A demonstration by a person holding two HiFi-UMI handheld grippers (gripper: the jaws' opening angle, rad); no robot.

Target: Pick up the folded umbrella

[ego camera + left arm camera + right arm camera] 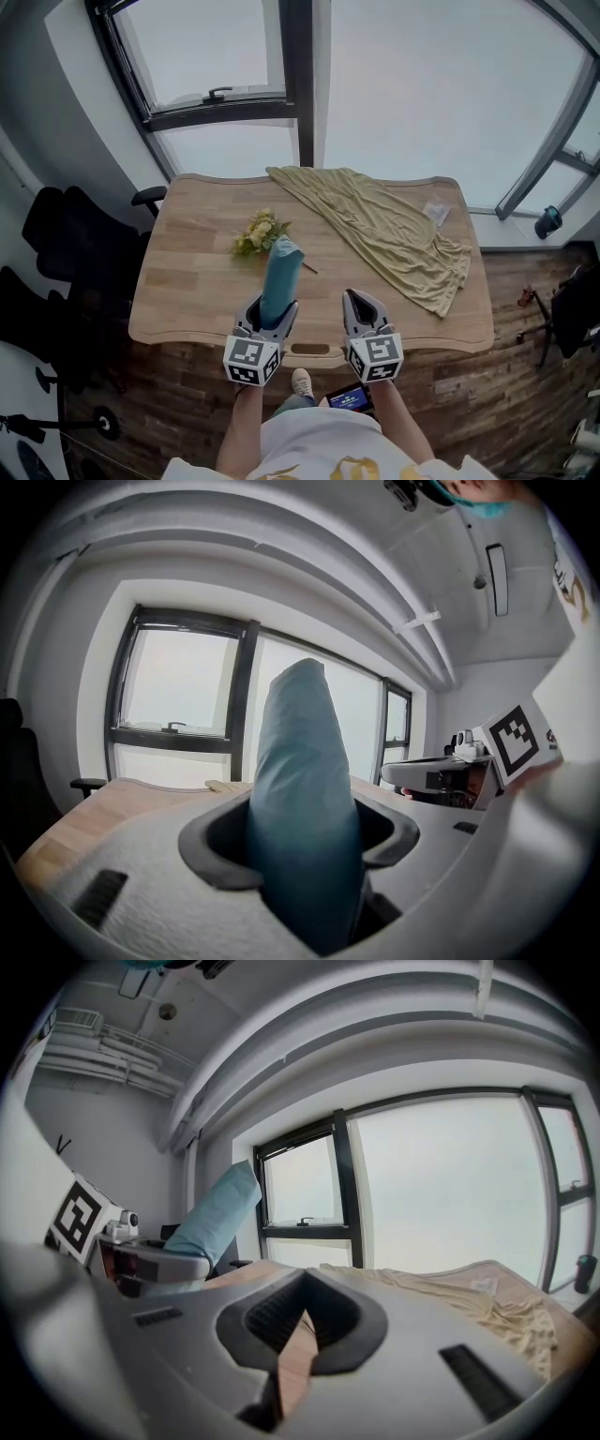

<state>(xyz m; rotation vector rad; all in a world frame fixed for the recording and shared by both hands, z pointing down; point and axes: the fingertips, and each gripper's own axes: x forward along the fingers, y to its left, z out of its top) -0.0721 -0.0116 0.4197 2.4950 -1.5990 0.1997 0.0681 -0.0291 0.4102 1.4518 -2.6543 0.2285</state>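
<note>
Head view first: the left gripper (270,317) is clamping the folded umbrella (280,274) by its near end. The teal bundle is pointing away from the person, above the front edge of the table (187,281), and looks clear of the wood. The right gripper (364,309) is hanging beside it with its jaws together on nothing. A bunch of flowers (259,232) and a green cloth (384,225) are lying further back.

Left gripper view: the jaws are standing wide and pressing both sides of the umbrella (305,799), which is filling the gap and rising well past the tips.

Right gripper view: the tips are meeting, with only a sliver of table showing behind them.

Handling, as I judge it: light, with soft, slick fabric over stiff ribs, so it could slide. A squeeze round the thick middle would suit it better than the end.

Writing: none is readable. The cubes are showing only black-and-white squares.
</note>
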